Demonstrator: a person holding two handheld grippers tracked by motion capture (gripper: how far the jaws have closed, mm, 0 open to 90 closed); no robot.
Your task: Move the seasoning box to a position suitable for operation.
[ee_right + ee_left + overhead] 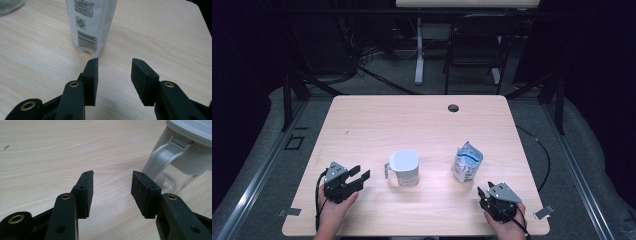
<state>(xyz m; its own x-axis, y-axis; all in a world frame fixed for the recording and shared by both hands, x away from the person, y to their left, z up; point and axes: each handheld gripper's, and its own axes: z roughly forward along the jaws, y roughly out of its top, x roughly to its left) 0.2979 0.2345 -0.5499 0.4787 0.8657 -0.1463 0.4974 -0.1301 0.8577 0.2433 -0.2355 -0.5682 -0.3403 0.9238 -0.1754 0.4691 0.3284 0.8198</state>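
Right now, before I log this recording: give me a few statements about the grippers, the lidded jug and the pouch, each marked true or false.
1. The left gripper is open and holds nothing. True.
2. The jug lies tipped on its side. False: it stands upright, lid on.
3. The white pouch stands to the right of the jug. True.
4. The right gripper is clamped on the pouch. False: its jaws are open, short of the pouch.
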